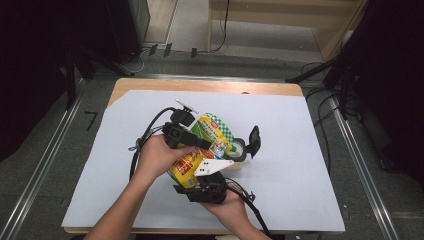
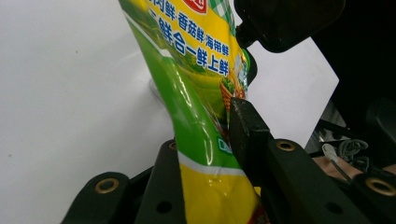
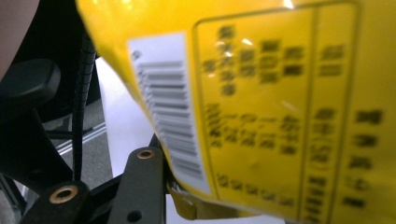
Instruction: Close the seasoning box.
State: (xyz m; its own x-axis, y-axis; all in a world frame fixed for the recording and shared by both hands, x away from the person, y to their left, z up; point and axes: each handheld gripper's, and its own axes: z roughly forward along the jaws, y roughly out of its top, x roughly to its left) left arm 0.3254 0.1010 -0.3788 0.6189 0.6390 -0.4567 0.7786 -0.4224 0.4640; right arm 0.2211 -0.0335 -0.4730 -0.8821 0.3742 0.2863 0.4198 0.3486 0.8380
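A glossy yellow and green pouch [image 1: 212,131] with printed text hangs tilted above the white sheet [image 1: 290,150], held between both hands. My left gripper [image 1: 192,137] comes in from the left and is shut on the pouch. In the left gripper view the pouch [image 2: 196,70] runs up between the jaws, and the right-hand jaw presses into its green side. My right gripper [image 1: 225,152] reaches up from below, shut on the pouch's yellow lower part. In the right gripper view the barcode side of the pouch [image 3: 280,93] covers the right jaw, while the left jaw touches its edge.
The white sheet covers most of a wooden table [image 1: 200,86]. Black cables [image 1: 145,135] trail from both grippers across the sheet. Metal rails [image 1: 360,170] run along both sides of the table, with dark curtains beyond them.
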